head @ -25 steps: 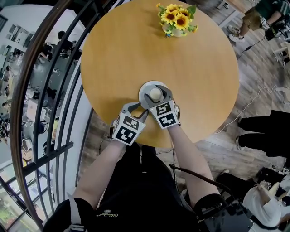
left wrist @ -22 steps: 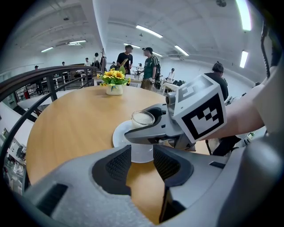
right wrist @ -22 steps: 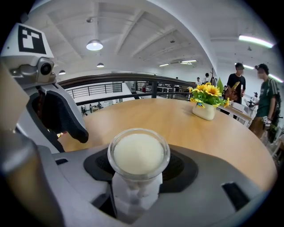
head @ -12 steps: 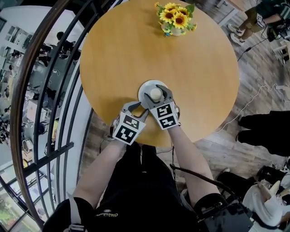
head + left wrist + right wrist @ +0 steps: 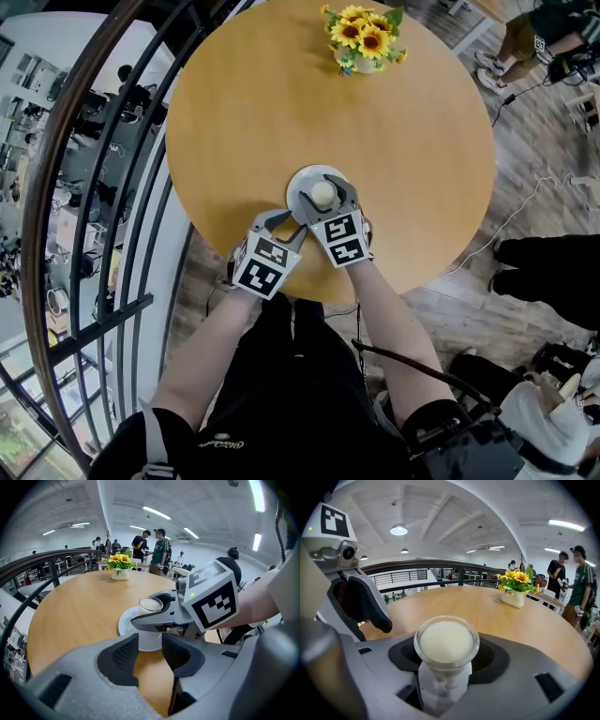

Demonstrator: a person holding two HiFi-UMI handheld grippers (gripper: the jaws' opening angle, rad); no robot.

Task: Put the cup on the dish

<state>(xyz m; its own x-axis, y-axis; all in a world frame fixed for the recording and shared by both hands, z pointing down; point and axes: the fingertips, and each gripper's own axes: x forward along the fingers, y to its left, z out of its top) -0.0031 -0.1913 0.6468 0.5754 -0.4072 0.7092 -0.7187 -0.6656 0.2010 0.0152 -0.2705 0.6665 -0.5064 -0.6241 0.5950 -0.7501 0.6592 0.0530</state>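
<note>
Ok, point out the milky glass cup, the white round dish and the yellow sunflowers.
Milky glass cup (image 5: 446,641), right gripper view, liquid surface.
White round dish (image 5: 125,624), left gripper view, left rim.
Yellow sunflowers (image 5: 364,37), head view, blooms.

Mezzanine of a large open-plan office or lab hall: round wooden table (image 5: 394,187) with sunflower vase (image 5: 364,42), curved dark railing (image 5: 103,187) over a busy lower floor, strip ceiling lights (image 5: 157,513), standing people (image 5: 159,550), cable (image 5: 511,225) across plank flooring.
</note>
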